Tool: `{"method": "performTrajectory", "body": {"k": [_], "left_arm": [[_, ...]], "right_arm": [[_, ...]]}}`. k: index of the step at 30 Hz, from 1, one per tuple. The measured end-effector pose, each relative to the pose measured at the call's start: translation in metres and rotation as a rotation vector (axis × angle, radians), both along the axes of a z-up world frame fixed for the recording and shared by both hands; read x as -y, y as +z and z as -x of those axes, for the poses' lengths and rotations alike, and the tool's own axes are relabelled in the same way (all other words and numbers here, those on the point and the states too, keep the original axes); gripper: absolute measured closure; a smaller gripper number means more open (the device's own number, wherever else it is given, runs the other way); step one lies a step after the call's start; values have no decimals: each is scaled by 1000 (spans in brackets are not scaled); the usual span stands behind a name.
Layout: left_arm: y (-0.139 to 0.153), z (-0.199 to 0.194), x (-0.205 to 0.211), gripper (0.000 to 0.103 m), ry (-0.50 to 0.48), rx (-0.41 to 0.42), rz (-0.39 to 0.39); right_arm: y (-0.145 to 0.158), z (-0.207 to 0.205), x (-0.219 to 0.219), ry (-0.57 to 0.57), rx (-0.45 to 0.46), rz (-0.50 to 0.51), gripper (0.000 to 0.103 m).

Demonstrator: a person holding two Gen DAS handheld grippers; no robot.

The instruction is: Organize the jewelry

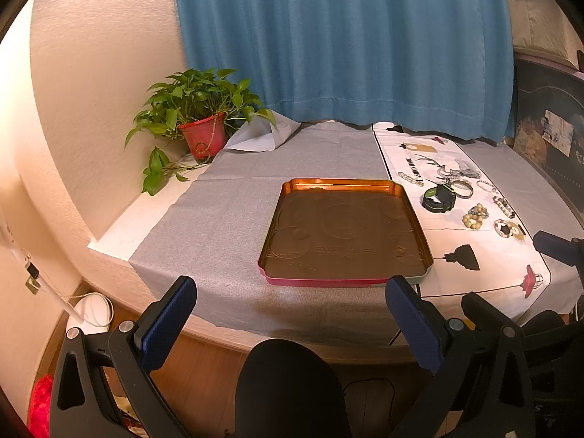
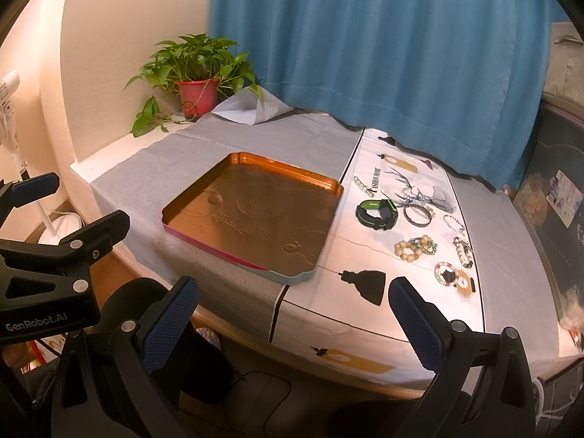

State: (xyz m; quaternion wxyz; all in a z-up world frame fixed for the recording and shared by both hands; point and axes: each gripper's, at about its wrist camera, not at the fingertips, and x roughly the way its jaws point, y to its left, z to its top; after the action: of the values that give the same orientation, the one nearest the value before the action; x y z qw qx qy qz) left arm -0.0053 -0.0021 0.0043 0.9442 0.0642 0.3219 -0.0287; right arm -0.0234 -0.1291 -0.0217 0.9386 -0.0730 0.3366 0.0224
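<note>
Two hand-held grippers, left (image 1: 290,315) and right (image 2: 294,315), spread wide, hover before the tray (image 2: 189,197) and jewelry (image 2: 416,246)

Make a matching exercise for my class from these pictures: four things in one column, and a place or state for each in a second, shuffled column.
Column A:
1. tray
2. watch
3. potted plant
4. right gripper

Column B:
a. on the white printed cloth
b. far left corner, beside the curtain
c. open, holding nothing
d. on the grey cloth, empty

Pairs: 1-d, 2-a, 3-b, 4-c
</note>
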Motion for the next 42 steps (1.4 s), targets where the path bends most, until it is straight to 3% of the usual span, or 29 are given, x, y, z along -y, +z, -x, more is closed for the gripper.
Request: {"method": "performTrajectory", "body": {"k": [35,42], "left_arm": [[-3,0,-1,0,0,-5,2],[-9,-6,13,0,-44,-69,21]], "right_arm": [[3,2,0,5,3,-10,0],[2,6,12,-18,-7,-26,0]]}}
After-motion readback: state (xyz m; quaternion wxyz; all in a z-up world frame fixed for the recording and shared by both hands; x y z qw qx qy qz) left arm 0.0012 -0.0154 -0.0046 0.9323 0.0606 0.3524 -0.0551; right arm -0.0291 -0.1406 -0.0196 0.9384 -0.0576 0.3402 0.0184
